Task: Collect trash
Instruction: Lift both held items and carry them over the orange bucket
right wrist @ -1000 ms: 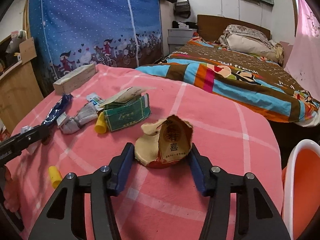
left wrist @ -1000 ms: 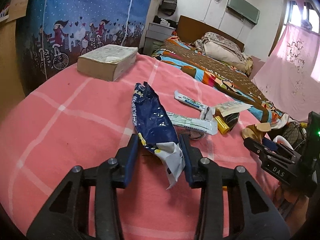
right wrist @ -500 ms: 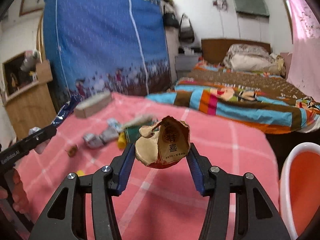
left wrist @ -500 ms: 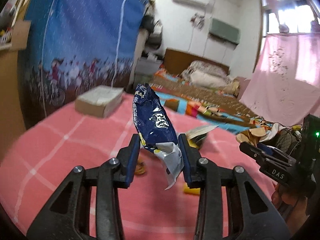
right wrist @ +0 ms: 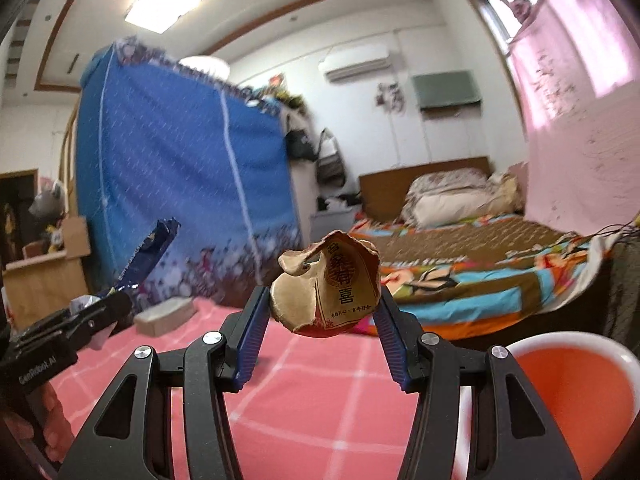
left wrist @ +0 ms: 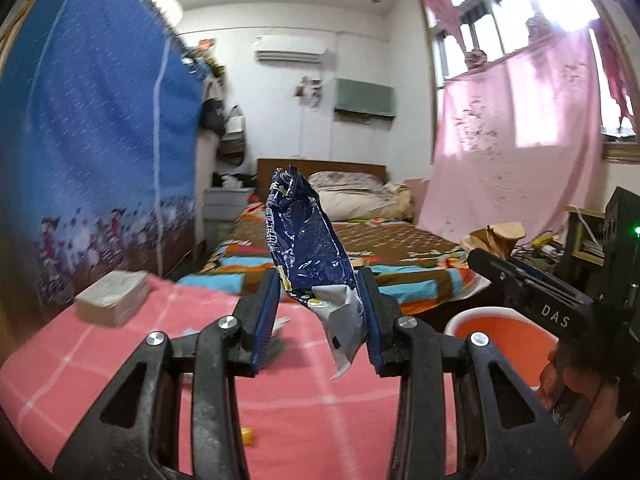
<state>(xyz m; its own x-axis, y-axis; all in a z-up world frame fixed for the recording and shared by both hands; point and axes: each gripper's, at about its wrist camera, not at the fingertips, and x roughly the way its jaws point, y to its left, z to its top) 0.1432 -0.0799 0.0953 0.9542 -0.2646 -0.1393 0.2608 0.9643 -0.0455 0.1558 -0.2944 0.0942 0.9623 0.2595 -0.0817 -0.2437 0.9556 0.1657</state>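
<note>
Blue foil snack wrapper (left wrist: 308,248) stands nearly upright, long axis vertical, torn silver end down, pinched in the left hand-held gripper (left wrist: 320,320) above the pink checked worktop (left wrist: 100,364). Right of it, the right hand-held gripper (right wrist: 320,332) clamps a crumpled tan paper wrapper (right wrist: 328,284) in open air, beside the orange bin (right wrist: 576,392).

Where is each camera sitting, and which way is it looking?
Left wrist: sits on the left gripper, looking along its fingers at the blue wrapper it grips, toward the bed; the right gripper and a hand show at right.
Right wrist: sits on the right gripper, looking at the crumpled brown paper it grips; the left gripper shows at left.
Shared: the pink blanket, bed, blue wardrobe, orange bin, and each other's gripper.
</note>
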